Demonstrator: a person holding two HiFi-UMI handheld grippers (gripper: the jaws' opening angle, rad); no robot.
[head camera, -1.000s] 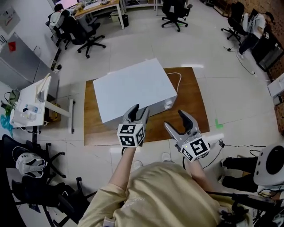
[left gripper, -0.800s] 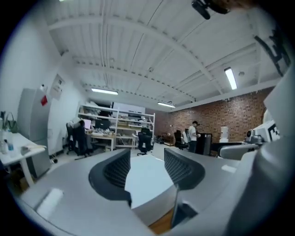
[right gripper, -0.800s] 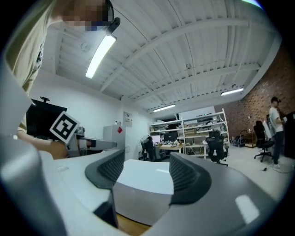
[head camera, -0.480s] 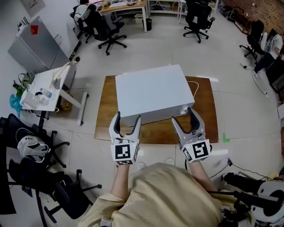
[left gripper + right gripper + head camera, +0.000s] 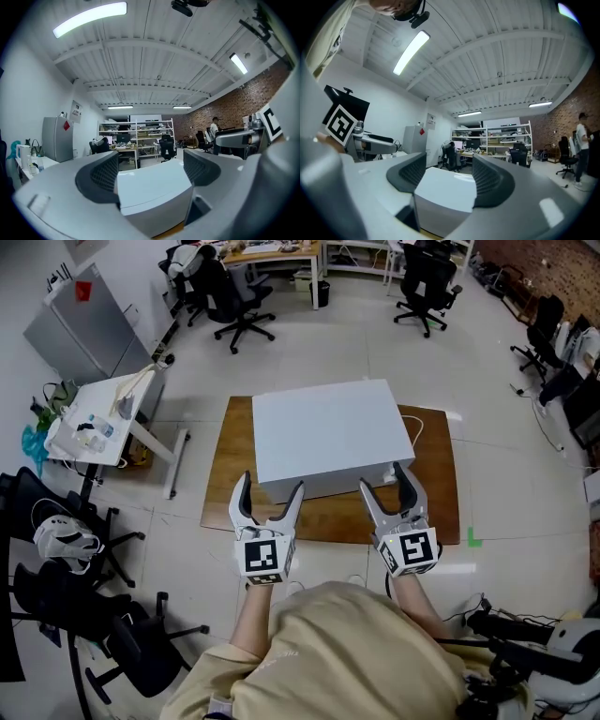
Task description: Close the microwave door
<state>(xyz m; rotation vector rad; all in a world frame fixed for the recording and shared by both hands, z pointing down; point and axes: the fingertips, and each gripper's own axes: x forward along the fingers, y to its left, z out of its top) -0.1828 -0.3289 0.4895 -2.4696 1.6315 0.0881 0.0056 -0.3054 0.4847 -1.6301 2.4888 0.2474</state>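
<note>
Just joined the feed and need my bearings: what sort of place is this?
Probably an open-plan lab or workshop office: swivel office chairs at desks, stocked metal shelving along the far wall, and the white microwave standing on a wooden table out on the open tiled floor.

The white microwave (image 5: 323, 432) stands straight ahead of both grippers and blocks the way, covering most of the wooden surface (image 5: 429, 488). The left gripper (image 5: 271, 486), its jaws opening, has the box's front in line with its gap, and its pads are clear of it. The right gripper (image 5: 382, 479), jaws apart, faces the right front corner. A bare strip of surface lies to its right, with open floor (image 5: 506, 474) beyond. Left of the left gripper, floor runs free to a small table (image 5: 117, 439) and office chairs (image 5: 112, 629).
</note>
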